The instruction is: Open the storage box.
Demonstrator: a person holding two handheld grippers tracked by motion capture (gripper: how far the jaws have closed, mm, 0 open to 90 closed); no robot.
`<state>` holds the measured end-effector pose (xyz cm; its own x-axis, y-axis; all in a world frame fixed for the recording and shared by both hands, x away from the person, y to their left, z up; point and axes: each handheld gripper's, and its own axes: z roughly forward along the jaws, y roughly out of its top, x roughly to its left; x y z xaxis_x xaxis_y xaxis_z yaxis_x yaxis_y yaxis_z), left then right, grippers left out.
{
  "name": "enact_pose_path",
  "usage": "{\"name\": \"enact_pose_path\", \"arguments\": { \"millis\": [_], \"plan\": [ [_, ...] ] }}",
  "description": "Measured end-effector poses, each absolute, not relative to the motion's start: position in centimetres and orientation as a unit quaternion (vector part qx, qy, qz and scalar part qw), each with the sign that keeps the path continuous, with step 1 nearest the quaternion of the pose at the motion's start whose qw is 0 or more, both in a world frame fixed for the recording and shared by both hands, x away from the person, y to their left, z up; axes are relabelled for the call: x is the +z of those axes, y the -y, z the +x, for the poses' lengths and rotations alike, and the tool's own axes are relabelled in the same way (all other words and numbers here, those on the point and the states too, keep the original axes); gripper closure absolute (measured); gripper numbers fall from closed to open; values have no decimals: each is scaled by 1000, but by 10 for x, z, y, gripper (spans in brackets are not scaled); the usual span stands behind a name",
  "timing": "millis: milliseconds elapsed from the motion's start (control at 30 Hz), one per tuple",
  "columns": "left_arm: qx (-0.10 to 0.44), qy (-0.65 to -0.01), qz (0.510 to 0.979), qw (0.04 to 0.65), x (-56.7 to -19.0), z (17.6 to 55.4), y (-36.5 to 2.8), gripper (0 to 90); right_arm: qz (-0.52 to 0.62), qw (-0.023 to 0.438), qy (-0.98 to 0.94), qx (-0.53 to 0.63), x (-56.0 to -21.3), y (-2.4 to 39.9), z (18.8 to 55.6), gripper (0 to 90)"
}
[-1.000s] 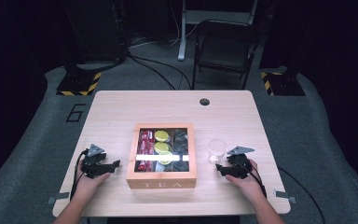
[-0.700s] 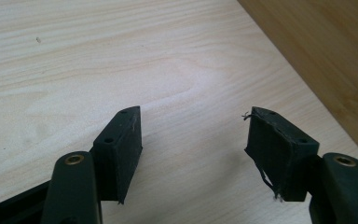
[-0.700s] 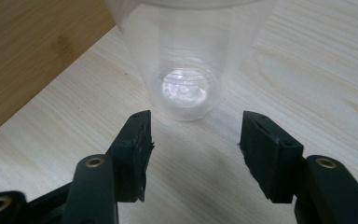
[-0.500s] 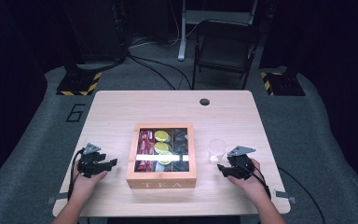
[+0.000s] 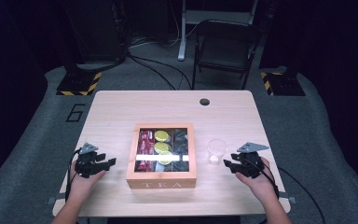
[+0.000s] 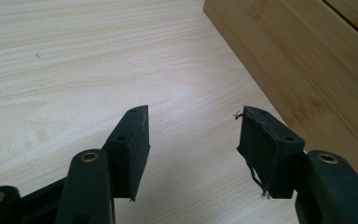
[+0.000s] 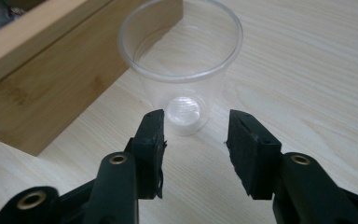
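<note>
— High view first: pale wood-grain table [image 5: 121, 112] with rounded corners and a round hole [image 5: 204, 101] near the far edge, on grey carpet [image 5: 42, 140] marked with a 6. Dark room beyond, with a black folding chair [image 5: 226, 46], loose cables [image 5: 154, 70] and two yellow-and-black striped bases [image 5: 80, 83].

— And on the table?

— Square wooden box [image 5: 161, 179] in the middle, glass lid, TEA lettered on the near wall. Red packets, yellow packets and dark ones visible through the lid, with a bright strip of glare across it. Clear plastic cup [image 5: 217, 151] upright just right of the box, apart from it; smooth, round, narrower toward the base, nothing inside.

— Grippers?

— Left gripper [image 5: 106, 162] left of the box, near it, pointing at its side wall. Right gripper [image 5: 228, 164] just right of the cup, aimed at it.

— Closer up?

— Left gripper view: black ribbed pads, frayed threads on one, half spread, just been closing, bare table between them, smooth honey-coloured wall of the box [image 6: 307, 65] ahead. Right gripper view: jaws likewise half spread and just been closing, nothing pinched; cup [image 7: 182, 70] standing just ahead of the tips, clear of both pads [image 7: 149, 144], with the box corner [image 7: 46, 93] beside it.
</note>
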<state>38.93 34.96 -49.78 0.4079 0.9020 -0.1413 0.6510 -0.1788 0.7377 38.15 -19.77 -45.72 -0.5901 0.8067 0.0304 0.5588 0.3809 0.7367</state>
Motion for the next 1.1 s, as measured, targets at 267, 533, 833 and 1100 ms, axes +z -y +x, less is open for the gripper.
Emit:
{"name": "enact_pose_path", "arguments": {
  "millis": [267, 533, 833, 1100],
  "plan": [
    [170, -513, 754, 374, -496, 388, -349, 432, 408, 157, -820, 371, -442, 195, 375, 644],
    [168, -512, 755, 374, -497, 389, -348, 430, 373, 157, -826, 392, -428, 182, 355, 719],
    [171, -510, 755, 374, -498, 389, -347, 429, 313, 134, -854, 394, -425, 152, 339, 833],
    [166, -510, 757, 373, -498, 389, -347, 429, 281, 104, -873, 384, -438, 130, 335, 887]
  ]
}}
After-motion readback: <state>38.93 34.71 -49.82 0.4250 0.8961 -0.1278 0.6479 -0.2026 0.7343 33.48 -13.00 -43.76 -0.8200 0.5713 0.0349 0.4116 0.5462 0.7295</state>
